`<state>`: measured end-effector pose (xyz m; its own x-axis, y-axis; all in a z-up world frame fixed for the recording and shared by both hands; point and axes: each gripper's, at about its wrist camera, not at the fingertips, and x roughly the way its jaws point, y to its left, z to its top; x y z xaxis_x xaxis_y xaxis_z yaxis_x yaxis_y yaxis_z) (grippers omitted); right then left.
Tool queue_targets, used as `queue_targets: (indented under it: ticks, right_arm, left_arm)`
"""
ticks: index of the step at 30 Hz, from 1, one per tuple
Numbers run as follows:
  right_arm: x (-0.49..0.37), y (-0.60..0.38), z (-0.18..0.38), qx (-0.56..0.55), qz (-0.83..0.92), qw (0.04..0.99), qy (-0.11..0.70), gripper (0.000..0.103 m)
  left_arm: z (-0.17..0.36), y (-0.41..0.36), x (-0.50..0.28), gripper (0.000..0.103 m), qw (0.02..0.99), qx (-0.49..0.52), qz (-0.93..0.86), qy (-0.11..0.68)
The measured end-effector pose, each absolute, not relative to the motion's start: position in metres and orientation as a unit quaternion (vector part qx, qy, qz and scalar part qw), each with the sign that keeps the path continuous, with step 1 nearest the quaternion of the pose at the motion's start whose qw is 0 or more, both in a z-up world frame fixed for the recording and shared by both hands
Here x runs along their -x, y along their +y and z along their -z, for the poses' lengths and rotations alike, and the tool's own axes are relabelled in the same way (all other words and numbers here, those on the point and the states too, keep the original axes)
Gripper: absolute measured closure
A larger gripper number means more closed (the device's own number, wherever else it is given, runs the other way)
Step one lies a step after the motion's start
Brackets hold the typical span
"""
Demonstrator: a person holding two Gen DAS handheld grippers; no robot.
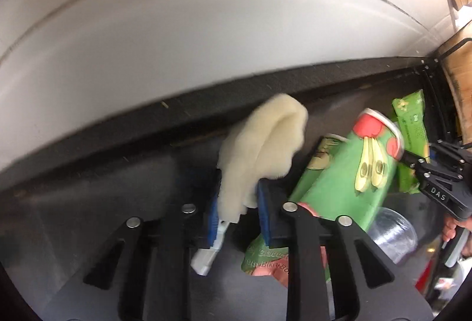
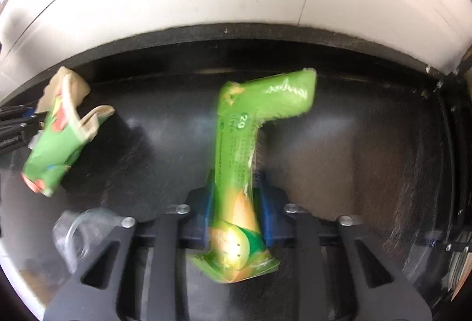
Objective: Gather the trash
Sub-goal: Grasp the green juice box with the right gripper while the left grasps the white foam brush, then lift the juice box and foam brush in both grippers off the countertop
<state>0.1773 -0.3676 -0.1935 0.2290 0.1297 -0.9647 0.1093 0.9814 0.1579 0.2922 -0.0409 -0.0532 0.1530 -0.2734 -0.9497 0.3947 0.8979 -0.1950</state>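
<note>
Here, your left gripper (image 1: 239, 203) pinches a cream tissue wad (image 1: 262, 149) over the dark tray (image 1: 88, 203); your right gripper (image 2: 236, 211) pinches a green wrapper (image 2: 236, 161). A green cup (image 1: 348, 173) lies tipped in the tray, touching a clear cup (image 1: 392, 235) that is blurred and partly hidden.
</note>
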Motion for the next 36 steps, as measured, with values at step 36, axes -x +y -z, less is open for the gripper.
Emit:
queue_targets:
  ticks: [36]
  right_arm:
    - [-0.136, -0.166, 0.085, 0.034, -0.208, 0.821, 0.530, 0.078]
  left_arm:
    - [-0.032, 0.188, -0.014, 0.086, 0.821, 0.131, -0.105, 0.546]
